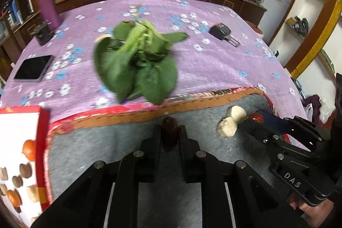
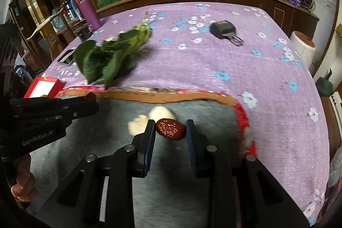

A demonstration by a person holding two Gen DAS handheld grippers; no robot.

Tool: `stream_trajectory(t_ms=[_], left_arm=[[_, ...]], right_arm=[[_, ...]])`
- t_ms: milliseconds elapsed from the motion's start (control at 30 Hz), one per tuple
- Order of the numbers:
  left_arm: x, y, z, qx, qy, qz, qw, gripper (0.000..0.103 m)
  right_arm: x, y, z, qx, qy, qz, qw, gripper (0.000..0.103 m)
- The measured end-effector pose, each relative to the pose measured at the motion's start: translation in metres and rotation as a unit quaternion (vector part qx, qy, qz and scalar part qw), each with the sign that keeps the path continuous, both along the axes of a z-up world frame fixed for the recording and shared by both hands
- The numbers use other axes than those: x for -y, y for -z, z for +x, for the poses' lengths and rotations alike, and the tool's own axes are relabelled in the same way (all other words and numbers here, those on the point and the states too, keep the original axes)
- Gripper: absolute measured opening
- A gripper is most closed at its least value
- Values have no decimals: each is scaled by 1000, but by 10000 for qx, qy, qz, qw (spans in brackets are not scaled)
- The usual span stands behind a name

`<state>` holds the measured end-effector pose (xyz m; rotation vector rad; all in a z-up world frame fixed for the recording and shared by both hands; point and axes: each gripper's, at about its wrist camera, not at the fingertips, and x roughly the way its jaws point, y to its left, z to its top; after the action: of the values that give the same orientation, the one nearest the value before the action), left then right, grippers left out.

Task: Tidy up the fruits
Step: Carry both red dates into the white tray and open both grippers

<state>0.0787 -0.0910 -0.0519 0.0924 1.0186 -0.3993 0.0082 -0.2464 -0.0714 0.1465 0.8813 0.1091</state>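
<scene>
Pinching a dark, smooth, oval fruit (image 1: pixel 169 135) end-up between its flat black pads, the left gripper (image 1: pixel 170 138) is clamped tight on it above the grey felt mat (image 1: pixel 119 138). That fruit looks brownish and date-like, though blur hides its skin. The right gripper (image 2: pixel 170 129) holds a second one: a glossy red date (image 2: pixel 170 128) with a wrinkled, pale-streaked skin, lying crosswise with its ends against the two blue-faced pads, so these jaws too are closed on fruit.

Just beyond the right gripper's tips, two pale, chunky, rough-cut cylinders (image 1: pixel 232 120) of cream-coloured flesh lie touching each other on the mat. The mat is fuzzy and flat, edged with an orange-brown band and a red patterned border, and it rests on a plush purple cloth (image 1: pixel 213 69) printed with small white and blue flowers.

At the mat's left edge stands a red-rimmed box (image 1: pixel 42 142) with a white inside, holding round orange citrus, brown nut-like balls and pale chunks. A bunch of broad, floppy green leaves (image 1: pixel 136 63) with thick pale stalks lies on the cloth past the mat's far edge. Farther off are a flat dark phone (image 1: pixel 34 67), a tall matte purple flask (image 1: pixel 46 1) and a small black boxy device with a metal clip (image 1: pixel 222 32).
</scene>
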Motion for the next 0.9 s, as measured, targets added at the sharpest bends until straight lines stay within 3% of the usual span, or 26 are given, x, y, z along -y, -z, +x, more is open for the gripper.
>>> stream_trajectory(t_ms=[400,633,900], left_arm=[[-116,-27,-15,201,-1134,221,9931,14],[-188,-31,-17,208,-1778,410,9830,14],[-249,-20,-17,72,-2319,582,9710,14]], right_arm=[[-114,-30,6,210,-838,-29,9963,30],[-193,-42,18,254,-1401,-40,9898,31],[-283,-34,34,69,-2053,-112,9786,31]])
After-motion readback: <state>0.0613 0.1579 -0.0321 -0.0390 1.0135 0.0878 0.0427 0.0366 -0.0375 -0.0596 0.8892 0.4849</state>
